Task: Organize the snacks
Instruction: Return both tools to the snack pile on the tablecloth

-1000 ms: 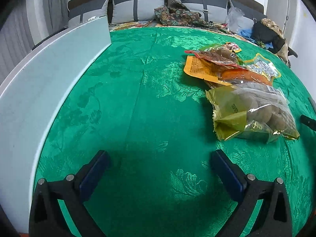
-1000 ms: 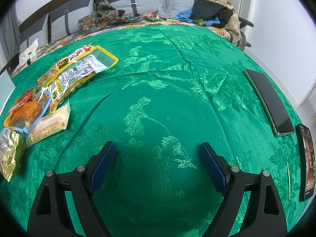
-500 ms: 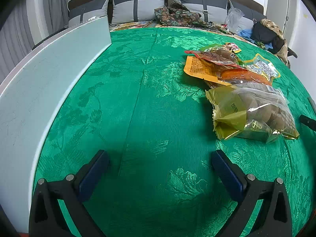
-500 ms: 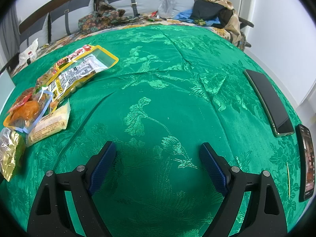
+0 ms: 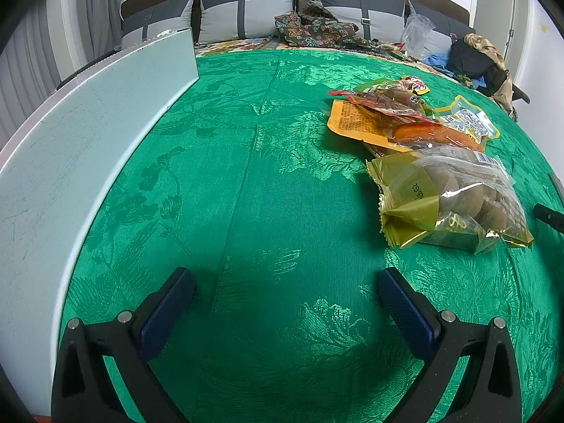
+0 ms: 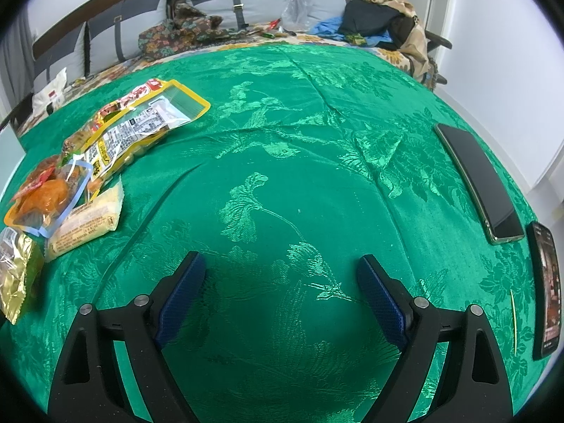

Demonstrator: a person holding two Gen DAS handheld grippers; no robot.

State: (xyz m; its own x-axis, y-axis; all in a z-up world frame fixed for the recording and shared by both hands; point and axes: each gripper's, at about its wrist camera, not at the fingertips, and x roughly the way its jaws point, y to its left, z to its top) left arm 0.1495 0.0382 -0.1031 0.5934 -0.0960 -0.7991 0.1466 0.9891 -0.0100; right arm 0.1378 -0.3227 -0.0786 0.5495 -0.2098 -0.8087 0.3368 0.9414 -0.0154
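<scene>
Both the left gripper (image 5: 285, 282) and the right gripper (image 6: 280, 266) are wide apart and empty. The gold bag of round snacks (image 5: 454, 199) looks light, crinkly and slippery. Its flat crimped edge looks best to pinch.

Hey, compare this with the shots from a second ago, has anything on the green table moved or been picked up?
Nothing has visibly changed. The left claw and right claw both stay open and empty over the green cloth, the snack packets lie in the same pile, and the two phones sit where they were.
</scene>
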